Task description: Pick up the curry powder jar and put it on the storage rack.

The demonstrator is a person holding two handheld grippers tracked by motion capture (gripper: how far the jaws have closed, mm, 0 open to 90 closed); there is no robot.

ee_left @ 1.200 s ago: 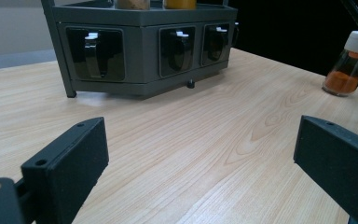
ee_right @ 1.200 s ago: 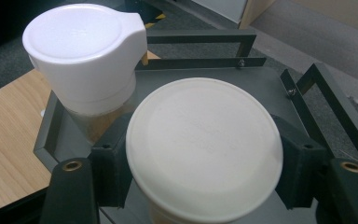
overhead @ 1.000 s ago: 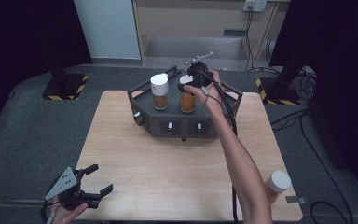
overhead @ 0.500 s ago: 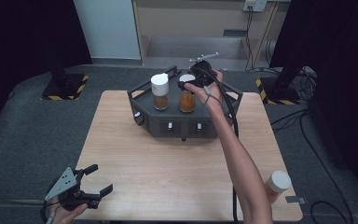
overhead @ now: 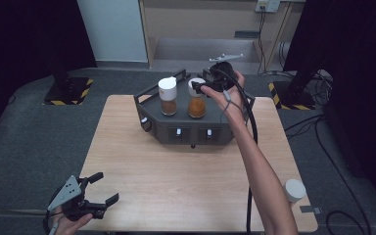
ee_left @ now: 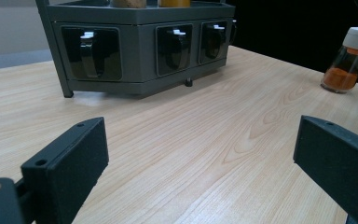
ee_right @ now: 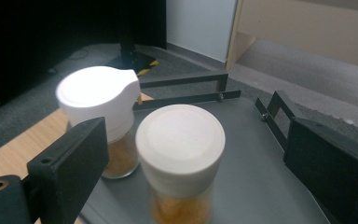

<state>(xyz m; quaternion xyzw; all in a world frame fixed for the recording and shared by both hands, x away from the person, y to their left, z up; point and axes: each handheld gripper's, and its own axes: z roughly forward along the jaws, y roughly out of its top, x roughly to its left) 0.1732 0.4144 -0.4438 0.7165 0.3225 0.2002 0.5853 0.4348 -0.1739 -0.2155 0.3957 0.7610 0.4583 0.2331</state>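
Note:
Two spice jars stand on top of a dark grey rack [overhead: 191,129] at the far side of the wooden table. One has a flip-top white cap [overhead: 167,95] [ee_right: 100,107]. The other has a round white cap [overhead: 196,105] [ee_right: 181,140] and orange contents. My right gripper [overhead: 201,88] [ee_right: 200,140] hovers at the round-capped jar's top. Its jaws have just been opening and now stand apart from the cap, which sits between them untouched. My left gripper [overhead: 106,187] [ee_left: 200,154] rests open and holds nothing at the table's near left corner.
A third spice jar [overhead: 293,190] [ee_left: 349,60] with orange powder stands near the table's right front edge, beside my right forearm. The rack [ee_left: 140,51] has small drawers in its front. The right gripper's cable [overhead: 248,147] hangs along the arm.
The right gripper's jaws opened off the round-capped jar and the hand drew back a little to the right. The left gripper stayed put.

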